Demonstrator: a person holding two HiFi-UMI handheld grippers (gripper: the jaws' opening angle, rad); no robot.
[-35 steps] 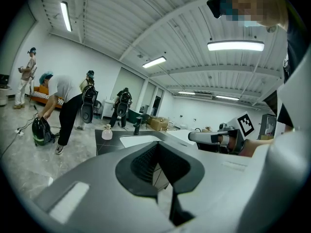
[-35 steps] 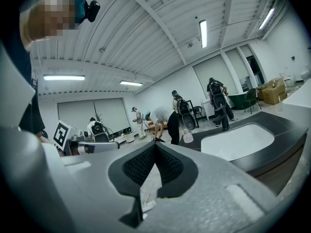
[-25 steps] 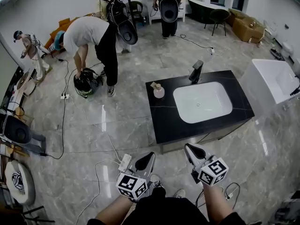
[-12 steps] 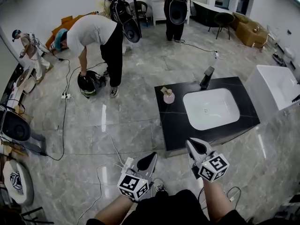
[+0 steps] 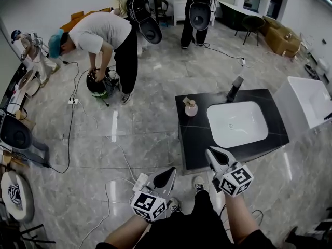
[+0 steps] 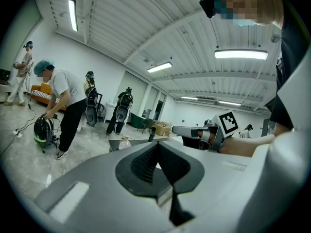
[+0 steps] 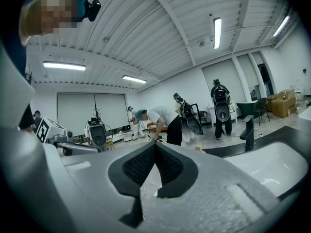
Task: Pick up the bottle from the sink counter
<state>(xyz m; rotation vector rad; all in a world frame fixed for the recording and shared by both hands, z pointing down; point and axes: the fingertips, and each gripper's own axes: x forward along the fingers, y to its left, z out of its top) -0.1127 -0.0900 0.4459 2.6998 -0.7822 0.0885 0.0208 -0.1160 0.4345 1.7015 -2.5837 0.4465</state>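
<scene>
The bottle (image 5: 191,108), small, pale pink and round with a tan cap, stands on the back left corner of the black sink counter (image 5: 197,144). A white basin (image 5: 237,123) and a black faucet (image 5: 235,88) lie to its right. My left gripper (image 5: 168,171) is over the floor, short of the counter's front left corner, shut and empty. My right gripper (image 5: 211,152) hangs at the counter's front edge, shut and empty. The left gripper view shows the bottle (image 6: 125,143) far beyond the shut jaws. In the right gripper view the bottle (image 7: 197,148) is tiny, left of the faucet (image 7: 249,125).
Cables and a power strip (image 5: 139,180) lie on the marble floor by my feet. A person in a white shirt (image 5: 101,32) bends over a black device (image 5: 97,83) at the far left. Two more people stand at the back. A white tub (image 5: 306,100) stands right of the counter.
The counter has shifted right and nearer in the head view as I walk toward it. Both grippers keep their places in the view and stay shut.
</scene>
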